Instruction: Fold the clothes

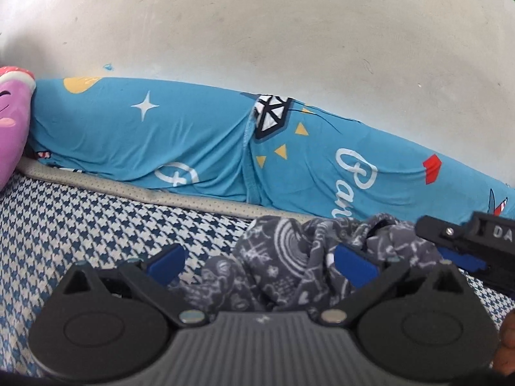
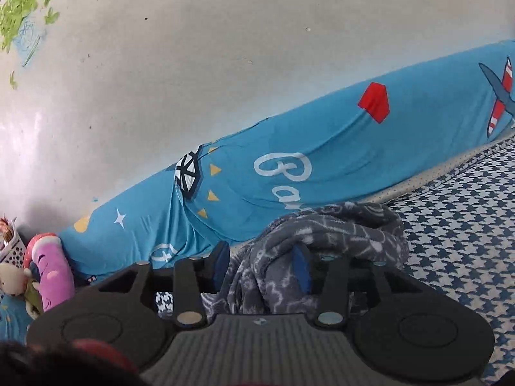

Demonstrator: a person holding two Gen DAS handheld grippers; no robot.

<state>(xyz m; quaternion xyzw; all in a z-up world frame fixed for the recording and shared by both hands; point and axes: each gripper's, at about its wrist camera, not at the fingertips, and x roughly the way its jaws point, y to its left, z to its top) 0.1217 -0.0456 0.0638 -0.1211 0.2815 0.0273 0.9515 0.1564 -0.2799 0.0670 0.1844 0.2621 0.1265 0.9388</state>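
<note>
A grey garment with a white doodle print (image 1: 289, 257) lies bunched on the houndstooth bed sheet (image 1: 80, 225). My left gripper (image 1: 260, 263) is open, its blue pads (image 1: 165, 262) set wide apart, and the cloth heap sits between them and against the right-hand one. My right gripper (image 1: 450, 247) comes in from the right edge at the far side of the heap. In the right wrist view the garment (image 2: 338, 234) rises between the right gripper's (image 2: 260, 267) blue pads (image 2: 301, 268). A fold hangs loosely there and the left pad stands clear of it, so it is open.
A long blue printed bolster (image 1: 161, 135) runs along the white wall (image 1: 257, 32) behind the garment. A pink plush toy (image 1: 13, 122) lies at the left end, with a perforated basket (image 2: 13, 251) near it. A hand (image 1: 508, 347) shows at the lower right.
</note>
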